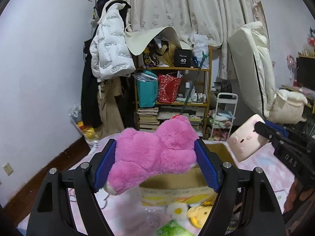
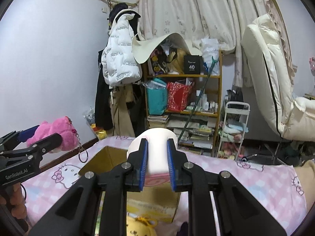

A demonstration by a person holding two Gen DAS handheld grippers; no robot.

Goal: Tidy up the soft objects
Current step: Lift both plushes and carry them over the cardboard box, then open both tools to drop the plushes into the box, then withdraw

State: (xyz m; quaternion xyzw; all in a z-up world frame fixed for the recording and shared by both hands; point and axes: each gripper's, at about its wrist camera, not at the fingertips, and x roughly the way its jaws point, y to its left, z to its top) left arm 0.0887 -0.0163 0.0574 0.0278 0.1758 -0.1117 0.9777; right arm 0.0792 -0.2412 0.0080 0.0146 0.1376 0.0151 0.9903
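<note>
Above box (image 2: 110,157) on bed: left gripper (image 1: 155,165) clamps pink plush (image 1: 155,151), right gripper (image 2: 157,167) squeezes pale toy (image 2: 157,147); centre each over opening before release.

A pale wall (image 1: 43,63) filled the frame's left. A cluttered wooden shelf (image 1: 173,68) stood centre, floral curtains (image 1: 177,5) hung above. A cream mattress (image 1: 254,68) leaned upright at right.

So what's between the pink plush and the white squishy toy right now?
Nothing: open air over the open cardboard box, which sits lower down. The right wrist view shows the pink plush left and the white squishy toy centre.
</note>
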